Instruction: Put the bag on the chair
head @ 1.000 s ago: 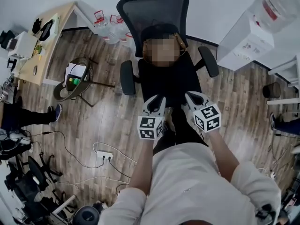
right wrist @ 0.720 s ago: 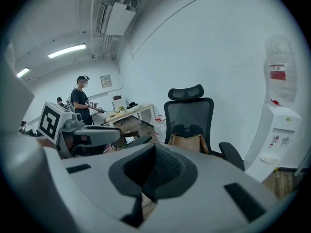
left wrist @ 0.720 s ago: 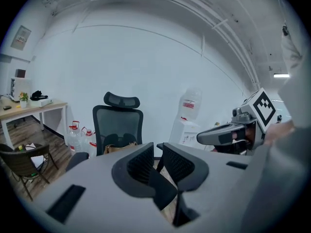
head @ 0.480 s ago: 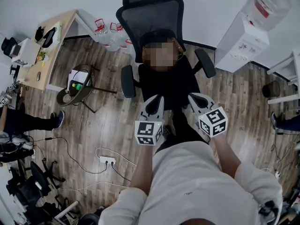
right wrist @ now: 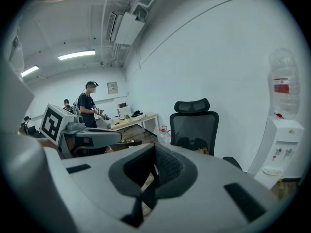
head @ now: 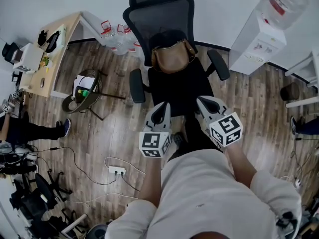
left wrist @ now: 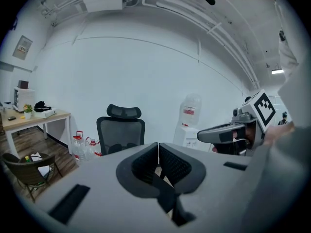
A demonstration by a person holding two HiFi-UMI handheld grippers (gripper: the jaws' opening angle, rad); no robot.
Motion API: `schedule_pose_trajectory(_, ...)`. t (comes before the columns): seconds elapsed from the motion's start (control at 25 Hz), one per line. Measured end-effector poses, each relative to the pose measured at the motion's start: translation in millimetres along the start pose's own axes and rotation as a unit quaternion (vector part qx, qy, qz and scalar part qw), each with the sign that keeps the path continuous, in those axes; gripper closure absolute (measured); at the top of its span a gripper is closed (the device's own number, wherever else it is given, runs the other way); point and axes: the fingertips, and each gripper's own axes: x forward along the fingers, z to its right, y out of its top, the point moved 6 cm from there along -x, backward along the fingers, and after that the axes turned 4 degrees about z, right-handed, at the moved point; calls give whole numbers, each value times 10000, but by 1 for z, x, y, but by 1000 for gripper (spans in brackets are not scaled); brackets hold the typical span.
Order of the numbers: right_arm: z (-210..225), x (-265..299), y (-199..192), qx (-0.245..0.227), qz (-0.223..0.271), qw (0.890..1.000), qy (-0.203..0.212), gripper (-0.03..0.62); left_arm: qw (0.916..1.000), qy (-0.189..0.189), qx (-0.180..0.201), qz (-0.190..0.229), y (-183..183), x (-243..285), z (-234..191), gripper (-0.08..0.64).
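A brown bag [head: 172,59] rests on the seat of the black office chair [head: 185,86], leaning on its mesh backrest. Both grippers hang in front of the seat's near edge, apart from the bag. My left gripper [head: 161,109] is shut; its jaws have just been closing with nothing between them. My right gripper [head: 206,103] is shut and empty too. The left gripper view has shut jaws [left wrist: 158,154] with the chair [left wrist: 120,130] beyond. In the right gripper view the chair [right wrist: 194,125] stands past the shut jaws [right wrist: 154,161], with a sliver of the bag [right wrist: 202,150] showing.
A water dispenser [head: 264,39] stands right of the chair. Water jugs [head: 117,36] sit on the floor to its left. A wicker chair [head: 82,91], a desk [head: 50,49] and a power strip with cables [head: 117,171] lie further left. A person [right wrist: 87,108] stands by the desk.
Both grippers have risen a little toward the camera and drawn back from the seat. The bag stays on the chair.
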Motion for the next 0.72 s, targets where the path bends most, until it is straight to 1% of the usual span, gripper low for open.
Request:
schedule_pose_trajectory(0.24, -2, -1, 10, -177, 108, 9998, 5, 588, 10000, -63, -29, 23, 2, 1, 2, 554)
schedule_pose_trajectory(0.56, 6, -6, 5, -54, 49, 9999, -107, 588, 9998, -79, -172, 19, 0, 7, 4, 554)
schedule_pose_trajectory(0.72, 10, -6, 6, -32, 54, 9999, -131, 588, 9994, -121, -330, 4, -3, 11, 3, 554)
